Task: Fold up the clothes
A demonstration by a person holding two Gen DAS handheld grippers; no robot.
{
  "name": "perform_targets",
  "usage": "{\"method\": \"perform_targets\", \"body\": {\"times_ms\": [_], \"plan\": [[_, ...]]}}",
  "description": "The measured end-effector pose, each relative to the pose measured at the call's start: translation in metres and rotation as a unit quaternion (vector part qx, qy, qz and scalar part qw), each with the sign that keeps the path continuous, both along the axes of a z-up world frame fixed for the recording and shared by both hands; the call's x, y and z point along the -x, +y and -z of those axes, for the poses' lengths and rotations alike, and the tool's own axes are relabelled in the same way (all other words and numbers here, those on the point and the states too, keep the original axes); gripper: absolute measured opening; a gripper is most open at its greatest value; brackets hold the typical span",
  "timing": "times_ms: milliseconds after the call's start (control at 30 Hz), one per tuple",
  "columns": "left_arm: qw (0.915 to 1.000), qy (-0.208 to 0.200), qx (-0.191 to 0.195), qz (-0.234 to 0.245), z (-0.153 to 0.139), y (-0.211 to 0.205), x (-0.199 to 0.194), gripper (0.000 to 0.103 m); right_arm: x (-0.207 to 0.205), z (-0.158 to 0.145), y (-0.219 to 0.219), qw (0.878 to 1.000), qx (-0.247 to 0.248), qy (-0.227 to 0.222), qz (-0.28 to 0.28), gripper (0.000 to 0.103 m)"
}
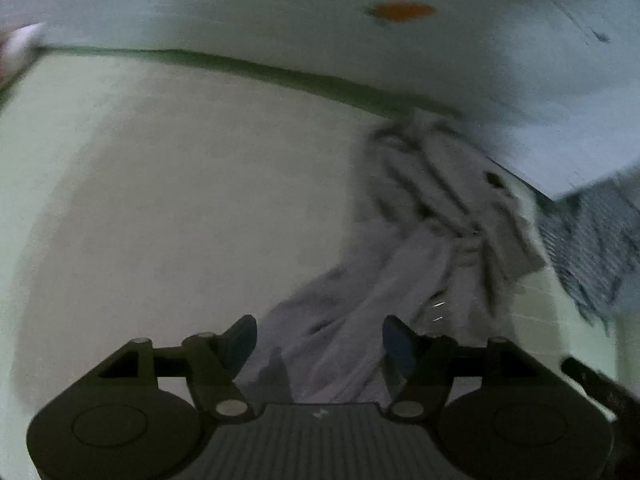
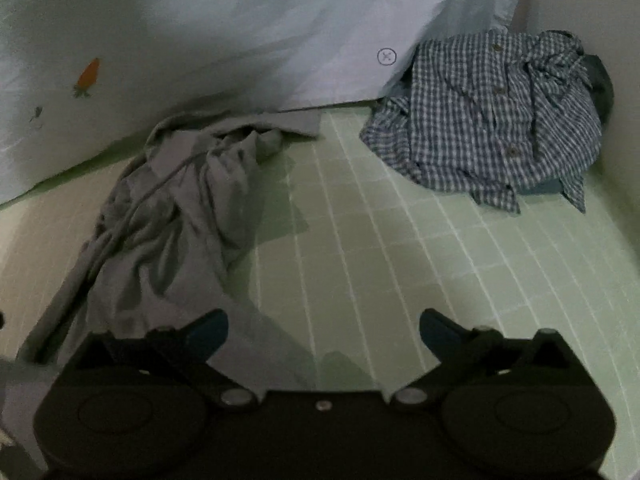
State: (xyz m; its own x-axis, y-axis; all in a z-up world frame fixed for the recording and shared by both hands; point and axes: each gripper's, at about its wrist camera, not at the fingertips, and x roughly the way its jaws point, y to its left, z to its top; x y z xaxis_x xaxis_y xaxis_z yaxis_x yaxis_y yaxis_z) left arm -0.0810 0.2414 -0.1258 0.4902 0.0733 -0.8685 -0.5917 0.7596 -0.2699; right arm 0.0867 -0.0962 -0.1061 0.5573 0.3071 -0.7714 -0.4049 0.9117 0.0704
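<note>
A crumpled grey garment (image 2: 168, 216) lies on the pale green grid-lined surface (image 2: 400, 260), stretching from the pillow's edge toward me. In the left wrist view the same grey garment (image 1: 400, 248) runs from the upper right down between the fingers of my left gripper (image 1: 320, 340), which is open and hangs over the cloth's near end. My right gripper (image 2: 324, 332) is open too, with its left finger (image 2: 208, 328) over the garment's lower edge and bare surface between the jaws. A blue-and-white checked shirt (image 2: 492, 120) sits bunched at the back right.
A large pale blue pillow (image 2: 240, 32) with an orange carrot print (image 2: 89, 74) lies along the back. The checked shirt (image 1: 592, 240) shows at the right edge of the left wrist view. A dark object (image 2: 600, 76) sits behind the shirt.
</note>
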Motion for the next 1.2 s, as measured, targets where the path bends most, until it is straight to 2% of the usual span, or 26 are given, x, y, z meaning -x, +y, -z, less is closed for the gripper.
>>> {"method": "perform_targets", "body": {"times_ms": [133,200,233,267,333,500,567,633,767,867,1000,1033,1100,1167,1200], "plan": [[0.9988,0.007,0.012,0.048,0.013,-0.001,-0.031,0.069,-0.023,0.003,0.009,1.0,0.007,-0.001,0.013,0.103],[0.9972,0.011,0.017,0.072,0.02,-0.002,-0.047,0.061,-0.029,0.003,0.012,1.0,0.007,0.002,0.022,0.103],[0.9962,0.013,0.02,0.083,0.024,-0.002,-0.055,0.04,-0.031,0.002,0.013,1.0,0.007,0.004,0.026,0.103],[0.9951,0.015,0.023,0.095,0.027,-0.002,-0.062,0.01,-0.032,0.002,0.014,1.0,0.008,0.005,0.029,0.103],[0.9927,0.018,0.028,0.116,0.033,-0.002,-0.076,0.008,-0.029,0.005,0.014,0.999,0.017,0.006,0.028,0.103],[0.9994,-0.004,-0.02,0.028,0.007,0.04,-0.03,0.007,-0.021,0.013,0.013,0.999,0.034,0.02,0.019,0.103],[0.9988,-0.006,-0.046,-0.015,-0.002,0.063,-0.01,0.007,-0.021,0.015,0.014,0.999,0.034,0.026,0.015,0.103],[0.9948,0.004,-0.075,-0.068,-0.008,0.092,0.013,0.007,-0.021,0.016,0.016,0.999,0.034,0.025,0.009,0.103],[0.9786,0.027,-0.118,-0.166,-0.016,0.137,0.05,0.007,-0.021,0.014,0.021,0.999,0.036,0.017,-0.01,0.103],[0.963,0.04,-0.141,-0.226,-0.021,0.159,0.07,0.007,-0.023,0.013,0.026,0.999,0.043,0.006,-0.02,0.103],[0.9354,0.058,-0.17,-0.305,-0.027,0.189,0.097,0.008,-0.028,0.01,0.036,0.998,0.053,-0.011,-0.036,0.103],[0.9283,0.062,-0.175,-0.322,-0.028,0.195,0.103,0.011,-0.03,0.008,0.04,0.998,0.051,-0.015,-0.04,0.103],[0.9306,0.065,-0.155,-0.325,-0.023,0.196,0.099,0.02,-0.035,0.005,0.051,0.997,0.049,-0.025,-0.049,0.103],[0.9369,0.057,-0.137,-0.316,-0.019,0.182,0.092,0.058,-0.042,0.002,0.064,0.997,0.046,-0.034,-0.06,0.103],[0.9399,0.053,-0.128,-0.312,-0.017,0.175,0.088,0.068,-0.046,0.001,0.072,0.996,0.045,-0.04,-0.064,0.103]]}}
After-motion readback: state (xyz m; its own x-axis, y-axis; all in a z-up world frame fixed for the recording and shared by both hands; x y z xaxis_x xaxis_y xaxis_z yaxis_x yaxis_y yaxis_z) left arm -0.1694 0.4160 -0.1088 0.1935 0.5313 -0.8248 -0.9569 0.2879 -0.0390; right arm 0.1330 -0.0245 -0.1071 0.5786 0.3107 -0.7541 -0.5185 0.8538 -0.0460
